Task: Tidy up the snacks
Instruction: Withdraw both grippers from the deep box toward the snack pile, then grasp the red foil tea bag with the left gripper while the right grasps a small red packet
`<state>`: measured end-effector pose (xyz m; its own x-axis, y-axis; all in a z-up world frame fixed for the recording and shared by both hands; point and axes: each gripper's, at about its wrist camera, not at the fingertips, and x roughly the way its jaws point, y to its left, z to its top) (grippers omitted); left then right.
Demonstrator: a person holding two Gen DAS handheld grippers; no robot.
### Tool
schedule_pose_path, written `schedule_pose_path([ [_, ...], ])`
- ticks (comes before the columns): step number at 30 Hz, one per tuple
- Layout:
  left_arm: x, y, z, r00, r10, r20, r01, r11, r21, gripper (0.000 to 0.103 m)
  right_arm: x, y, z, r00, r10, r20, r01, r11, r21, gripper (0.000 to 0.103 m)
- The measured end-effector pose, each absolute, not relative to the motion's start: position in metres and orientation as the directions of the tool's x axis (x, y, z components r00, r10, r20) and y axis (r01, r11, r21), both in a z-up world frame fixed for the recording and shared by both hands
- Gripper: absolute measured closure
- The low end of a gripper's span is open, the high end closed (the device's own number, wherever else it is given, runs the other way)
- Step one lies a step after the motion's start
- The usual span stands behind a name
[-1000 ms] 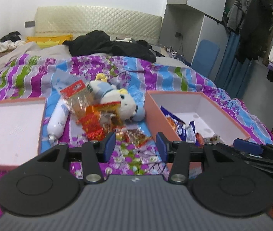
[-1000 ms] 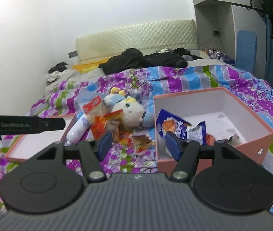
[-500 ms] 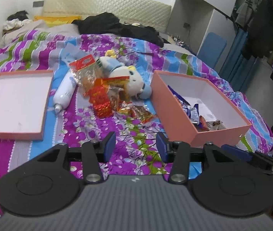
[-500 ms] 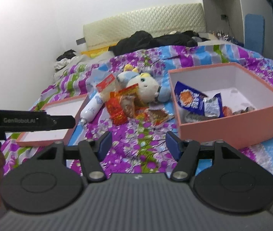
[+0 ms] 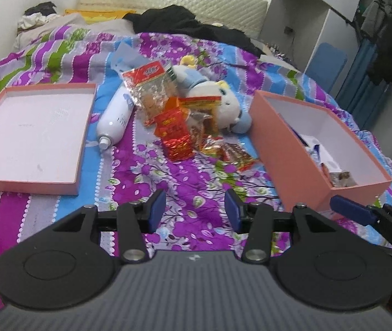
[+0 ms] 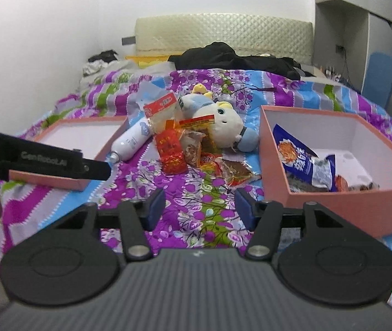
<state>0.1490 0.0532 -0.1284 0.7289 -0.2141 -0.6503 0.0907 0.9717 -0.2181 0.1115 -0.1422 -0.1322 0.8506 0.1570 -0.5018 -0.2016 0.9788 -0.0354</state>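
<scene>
The crinkly red foil snack packet looks light, slippery and crushable; its sealed edge suits pinching. Left tool opening, right tool closing, both empty.

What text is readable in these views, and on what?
"GenRobot.AI": side of the left gripper, seen from the right wrist.
Red-topped packet: white characters, too blurred to read.
Red foil packet: gold print, unreadable.
Blue bag in the box: large white characters, not legible.
White bottle: faint print, too small.
</scene>
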Motion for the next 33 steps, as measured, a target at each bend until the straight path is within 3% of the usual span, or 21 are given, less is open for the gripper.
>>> schedule_pose_path([
  [4,0.175,0.064,-0.147,0.717,-0.22,-0.661,0.072,0.967,-0.244,0.04,0.136,-0.126,-0.148,0.844,0.136,-0.519,-0.214,0.973,-0.093,0.05],
  [18,0.293,0.081,-0.207,0.696,-0.246,-0.674,0.03,0.949,-0.315,0.036,0.255,-0.107,-0.219,0.827,-0.063,-0.559,-0.139,0.94,-0.311,0.06],
  [25,0.343,0.068,-0.229,0.689,-0.289,-0.665,0.053,0.935,-0.352,0.03,0.298,-0.113,-0.242,0.812,-0.12,-0.571,-0.128,0.918,-0.375,0.06],
  [29,0.366,0.061,-0.241,0.686,-0.297,-0.664,0.052,0.931,-0.362,0.03,0.317,-0.119,-0.243,0.815,-0.053,-0.577,-0.145,0.945,-0.292,0.058],
  [33,0.38,0.058,-0.249,0.692,-0.303,-0.655,0.056,0.928,-0.369,0.03,0.334,-0.115,-0.25,0.807,-0.06,-0.588,-0.142,0.946,-0.291,0.048],
])
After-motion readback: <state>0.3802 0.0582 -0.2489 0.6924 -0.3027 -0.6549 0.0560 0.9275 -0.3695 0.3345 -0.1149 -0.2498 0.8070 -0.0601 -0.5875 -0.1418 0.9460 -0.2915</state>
